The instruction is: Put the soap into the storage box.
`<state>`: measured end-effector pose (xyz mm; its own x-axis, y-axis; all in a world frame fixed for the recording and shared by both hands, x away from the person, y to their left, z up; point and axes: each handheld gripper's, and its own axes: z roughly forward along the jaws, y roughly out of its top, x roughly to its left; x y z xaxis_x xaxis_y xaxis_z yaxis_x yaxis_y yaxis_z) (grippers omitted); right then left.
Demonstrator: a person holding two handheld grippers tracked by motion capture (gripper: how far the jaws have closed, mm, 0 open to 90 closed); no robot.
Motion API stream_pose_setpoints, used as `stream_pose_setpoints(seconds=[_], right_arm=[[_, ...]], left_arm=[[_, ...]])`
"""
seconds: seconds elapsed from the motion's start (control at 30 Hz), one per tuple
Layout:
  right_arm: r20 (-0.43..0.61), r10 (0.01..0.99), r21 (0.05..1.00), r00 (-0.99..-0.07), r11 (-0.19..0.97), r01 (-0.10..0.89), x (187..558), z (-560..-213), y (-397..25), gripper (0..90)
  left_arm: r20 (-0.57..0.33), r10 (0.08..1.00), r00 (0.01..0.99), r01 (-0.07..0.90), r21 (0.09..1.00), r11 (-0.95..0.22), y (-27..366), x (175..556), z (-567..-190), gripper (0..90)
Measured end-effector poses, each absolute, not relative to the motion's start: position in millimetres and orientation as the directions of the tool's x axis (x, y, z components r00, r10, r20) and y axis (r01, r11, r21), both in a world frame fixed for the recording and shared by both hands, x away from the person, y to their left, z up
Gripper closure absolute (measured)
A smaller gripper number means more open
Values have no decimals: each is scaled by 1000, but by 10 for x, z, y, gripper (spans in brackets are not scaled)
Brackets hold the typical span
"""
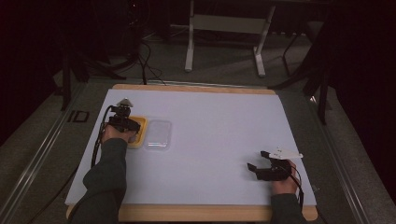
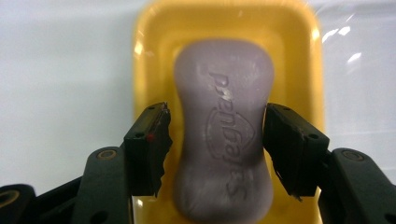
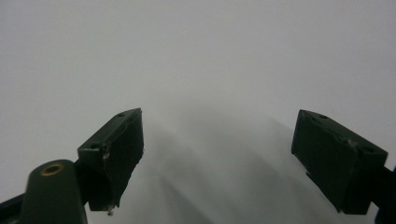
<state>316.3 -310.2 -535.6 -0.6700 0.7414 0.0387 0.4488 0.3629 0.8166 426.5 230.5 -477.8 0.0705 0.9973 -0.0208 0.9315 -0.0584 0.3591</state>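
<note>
- While the left gripper (image 2: 217,140) hangs over the yellow soap dish (image 2: 149,70), its jaws stand either side of the lilac soap bar (image 2: 224,140) at the narrow waist, the natural place to pinch a slippery bar.
- Those jaws look just off the soap, a sliver of yellow visible on the left side, so I'd call them released, not clamped yet.
- Soap lies flat inside the dish, embossed lettering up, lengthwise along it.
- Over in the high view, the clear lid (image 1: 158,134) sits just beside the dish on the white table mat (image 1: 219,140), off so the soap can be reached.
- Right gripper (image 1: 256,160) rests well apart at the near right, jaws spread wide over bare mat, holding nothing.
</note>
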Motion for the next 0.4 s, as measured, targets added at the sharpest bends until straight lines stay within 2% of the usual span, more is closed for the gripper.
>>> stream_pose_setpoints(seconds=[0.1,0.2,0.4], right_arm=[[38,741,817,-670,364,448,3162,-5357,-3100,164],[37,741,816,-670,365,448,3163,-5357,-3099,165],[36,743,812,-668,368,453,3171,-5359,-3095,165]], left_arm=[[-26,997,78,908,414,-61,2333,4168,-4631,377],[-45,993,112,874,479,-77,2342,4027,-4503,374],[-19,953,301,790,566,-238,2144,3714,-4388,394]])
